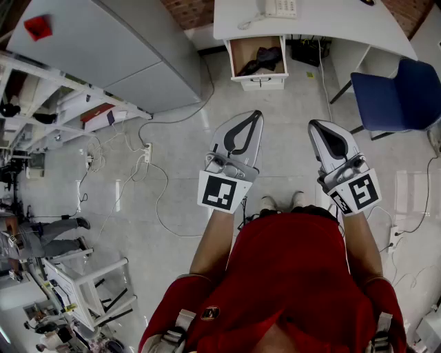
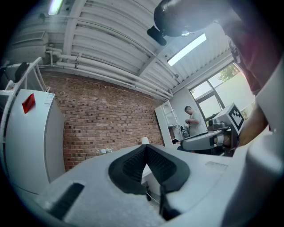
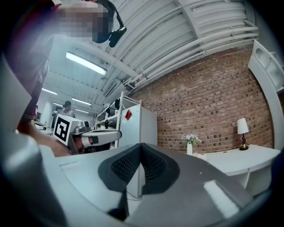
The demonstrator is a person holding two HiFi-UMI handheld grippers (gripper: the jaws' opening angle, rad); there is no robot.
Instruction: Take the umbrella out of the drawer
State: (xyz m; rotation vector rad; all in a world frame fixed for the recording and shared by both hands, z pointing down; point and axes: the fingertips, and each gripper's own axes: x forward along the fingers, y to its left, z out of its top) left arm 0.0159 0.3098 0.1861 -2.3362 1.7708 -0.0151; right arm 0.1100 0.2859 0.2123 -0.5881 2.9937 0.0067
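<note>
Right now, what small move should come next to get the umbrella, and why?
Probably step toward the open drawer: the umbrella lies inside, far ahead of the left hand-held gripper and right hand-held gripper, both shut and empty.

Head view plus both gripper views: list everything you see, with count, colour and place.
drawer: one, white, pulled open under the desk
umbrella: one, black, inside the drawer
desk: one, white, ahead
telephone: one, white, on the desk
chair: one, blue, right of the drawer
cabinet: one, grey, far left
cables: several, white, on the floor
lamp: one, white shade, by the brick wall
left gripper: one, grey, shut, empty
right gripper: one, grey, shut, empty
</note>
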